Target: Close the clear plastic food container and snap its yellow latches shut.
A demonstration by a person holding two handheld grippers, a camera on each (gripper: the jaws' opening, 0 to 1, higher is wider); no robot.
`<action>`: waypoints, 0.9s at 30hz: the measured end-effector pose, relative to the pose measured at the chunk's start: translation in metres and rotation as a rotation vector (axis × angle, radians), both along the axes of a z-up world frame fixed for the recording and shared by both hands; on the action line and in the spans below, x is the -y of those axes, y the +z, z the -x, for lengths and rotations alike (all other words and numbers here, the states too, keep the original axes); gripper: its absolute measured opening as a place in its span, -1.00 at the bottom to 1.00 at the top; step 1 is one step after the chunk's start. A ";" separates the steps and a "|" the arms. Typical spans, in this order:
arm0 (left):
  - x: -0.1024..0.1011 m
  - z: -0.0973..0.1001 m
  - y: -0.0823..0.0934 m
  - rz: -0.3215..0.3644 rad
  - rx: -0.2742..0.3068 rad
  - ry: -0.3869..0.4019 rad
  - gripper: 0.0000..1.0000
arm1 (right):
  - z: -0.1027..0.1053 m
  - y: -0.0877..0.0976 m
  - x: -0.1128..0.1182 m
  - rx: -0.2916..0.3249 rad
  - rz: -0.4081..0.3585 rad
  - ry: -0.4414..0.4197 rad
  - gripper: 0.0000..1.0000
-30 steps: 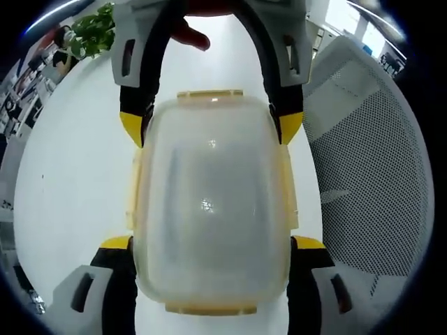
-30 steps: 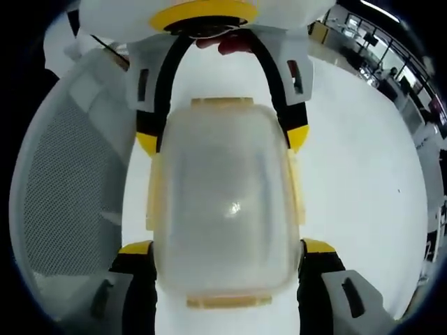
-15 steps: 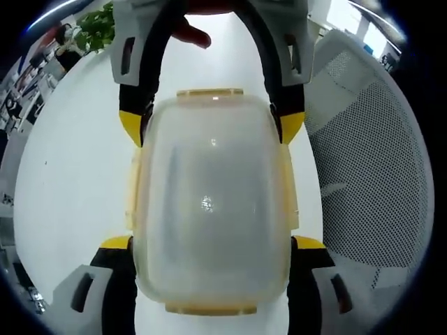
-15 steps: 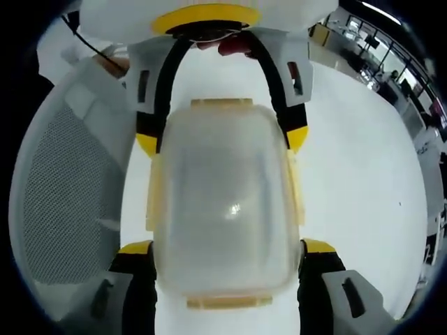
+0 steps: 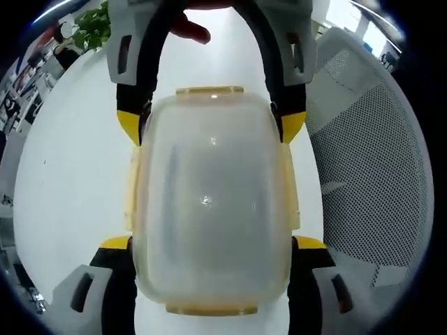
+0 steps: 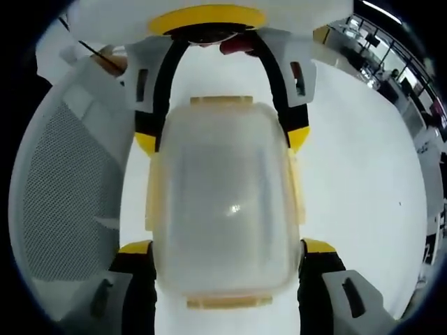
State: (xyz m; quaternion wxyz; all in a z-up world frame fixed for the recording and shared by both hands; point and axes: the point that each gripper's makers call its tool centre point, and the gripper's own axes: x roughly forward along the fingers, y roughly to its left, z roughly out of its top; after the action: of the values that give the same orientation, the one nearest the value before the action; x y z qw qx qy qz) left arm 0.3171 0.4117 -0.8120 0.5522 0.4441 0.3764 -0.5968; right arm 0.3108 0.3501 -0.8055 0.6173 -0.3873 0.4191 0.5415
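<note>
Both your left gripper (image 5: 209, 241) and right gripper (image 6: 225, 244) straddle the container (image 5: 211, 202), grasp unclear; uneven squeezing could pop its yellow latches (image 6: 297, 192) open.

A: How many containers were on the table?
B: One clear plastic container (image 5: 211, 209), lid on, with four yellow latches (image 5: 209, 91) counted around its rim, one per side.

A: And how many grippers?
B: Two: the left gripper (image 5: 211, 244) and the right gripper (image 6: 227, 248), each with two yellow-tipped jaws.

A: Anything else countable?
B: One white mesh chair (image 5: 370, 174), one green plant (image 5: 91, 28) and one white table (image 5: 70, 174).
</note>
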 end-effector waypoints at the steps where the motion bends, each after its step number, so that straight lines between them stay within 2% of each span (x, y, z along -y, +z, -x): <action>1: 0.000 -0.002 0.000 0.009 -0.001 0.003 0.82 | -0.002 0.000 0.000 0.003 -0.013 0.001 0.69; 21: 0.003 -0.018 -0.002 -0.018 0.000 -0.015 0.82 | -0.016 -0.001 0.002 -0.004 0.008 -0.016 0.69; 27: 0.007 -0.027 0.000 0.004 -0.004 0.003 0.82 | -0.028 0.000 0.006 -0.003 0.008 -0.003 0.69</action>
State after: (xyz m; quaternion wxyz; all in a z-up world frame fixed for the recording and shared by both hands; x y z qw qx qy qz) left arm 0.3439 0.4048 -0.8124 0.5531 0.4415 0.3768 -0.5976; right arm 0.3385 0.3438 -0.8058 0.6157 -0.3885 0.4229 0.5396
